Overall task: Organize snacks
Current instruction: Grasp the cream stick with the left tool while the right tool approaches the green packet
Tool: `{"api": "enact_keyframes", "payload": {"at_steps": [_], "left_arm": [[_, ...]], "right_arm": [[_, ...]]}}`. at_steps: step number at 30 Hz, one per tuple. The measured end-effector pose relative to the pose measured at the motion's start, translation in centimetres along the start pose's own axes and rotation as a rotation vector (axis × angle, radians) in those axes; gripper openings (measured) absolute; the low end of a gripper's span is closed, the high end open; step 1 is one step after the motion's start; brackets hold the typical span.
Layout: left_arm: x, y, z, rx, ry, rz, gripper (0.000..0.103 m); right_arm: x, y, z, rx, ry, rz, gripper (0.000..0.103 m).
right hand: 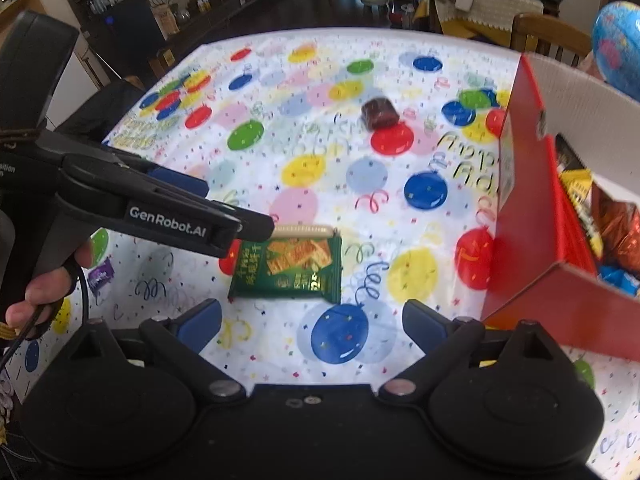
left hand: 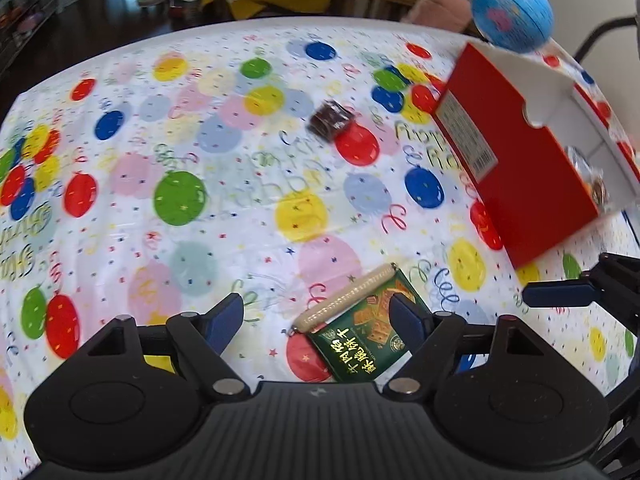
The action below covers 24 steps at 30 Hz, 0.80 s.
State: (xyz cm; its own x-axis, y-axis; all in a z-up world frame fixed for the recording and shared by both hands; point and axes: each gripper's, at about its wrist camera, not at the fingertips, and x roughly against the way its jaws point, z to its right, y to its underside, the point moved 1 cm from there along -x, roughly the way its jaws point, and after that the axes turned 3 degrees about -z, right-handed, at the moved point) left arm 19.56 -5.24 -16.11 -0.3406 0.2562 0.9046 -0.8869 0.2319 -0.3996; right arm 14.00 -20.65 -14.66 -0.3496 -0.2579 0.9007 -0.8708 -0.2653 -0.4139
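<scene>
A green snack packet [left hand: 366,330] with gold writing lies flat on the balloon-print tablecloth [left hand: 240,184]. My left gripper [left hand: 318,316] is open just above it, the right finger over the packet's edge. The packet also shows in the right wrist view [right hand: 292,266], with the left gripper's tip [right hand: 256,226] at its top left corner. My right gripper [right hand: 312,320] is open and empty, hovering near the packet. A dark wrapped snack [left hand: 331,119] lies further back, also in the right wrist view [right hand: 378,111]. A red box [left hand: 516,160] holds several snacks [right hand: 600,216].
A blue globe [left hand: 512,6] stands behind the red box. A small purple wrapped candy [right hand: 99,276] lies at the table's left edge. A wooden chair [right hand: 548,36] stands at the far side. The room behind holds shelves and furniture.
</scene>
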Motion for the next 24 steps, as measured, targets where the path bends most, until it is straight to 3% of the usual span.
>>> {"api": "enact_keyframes", "payload": {"at_steps": [4,10,12,24], "left_arm": [[-1.0,-0.3,0.4,-0.071,-0.003,-0.015,0.056],[-1.8,-0.6,1.1,-0.179,0.041,-0.029,0.054],[-2.1,-0.7,1.4,-0.206,0.039,-0.039,0.049],[-3.4,-2.0,0.7,-0.246,0.062,-0.068,0.046]], "right_arm": [[-1.1,0.3,-0.2,-0.009,-0.007,-0.026,0.094],[-1.9,0.4,-0.2,-0.024,-0.008,-0.043,0.093],[-2.1,0.4,-0.1,-0.029,-0.009,-0.044,0.093],[-2.7,0.3,0.3,-0.041,0.0,-0.054,0.092]]}}
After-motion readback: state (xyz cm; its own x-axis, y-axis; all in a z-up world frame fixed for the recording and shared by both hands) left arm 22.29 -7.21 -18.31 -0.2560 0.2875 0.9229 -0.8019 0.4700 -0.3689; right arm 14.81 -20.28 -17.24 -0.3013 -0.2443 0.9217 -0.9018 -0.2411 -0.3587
